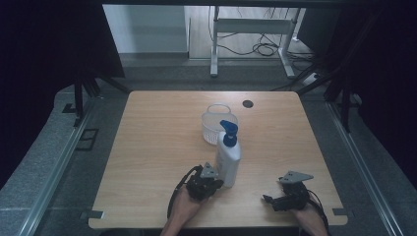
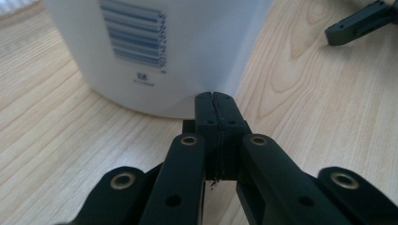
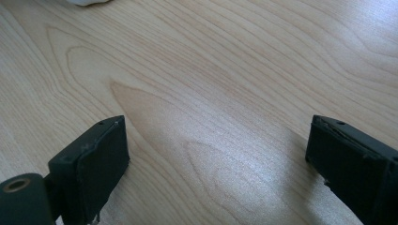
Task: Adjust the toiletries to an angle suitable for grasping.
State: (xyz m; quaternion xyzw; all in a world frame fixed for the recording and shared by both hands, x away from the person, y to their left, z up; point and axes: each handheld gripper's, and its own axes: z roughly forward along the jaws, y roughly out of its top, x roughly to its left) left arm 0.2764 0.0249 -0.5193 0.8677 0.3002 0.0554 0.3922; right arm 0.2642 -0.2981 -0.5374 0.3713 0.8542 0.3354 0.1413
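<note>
Left gripper [image 2: 217,101] pressed shut, tips just short of white plastic bottle [image 2: 159,51]; barcode visible here, upper left. High view adds blue pump top, bottle [image 1: 228,160] upright mid-frame, clear round basket [image 1: 216,125] close behind. Right gripper [image 3: 216,154] spread wide over bare wood-grain table [image 3: 211,70], holding nothing.

A pale wooden table in a dim, dark-edged room

The table [image 1: 162,147] has a light wood-grain top with a round dark cable hole [image 1: 248,103] near its far edge, toward 1 o'clock. Grey floor [image 1: 44,162] surrounds it. Beyond it, at 12 o'clock, stands the white metal frame [image 1: 251,29] of another desk, with black cables [image 1: 263,48] looped on the lighter floor beneath. A pale wall panel [image 1: 145,27] sits at 11 o'clock. Black drapes [image 1: 44,44] close off 9 and 3 o'clock.
</note>
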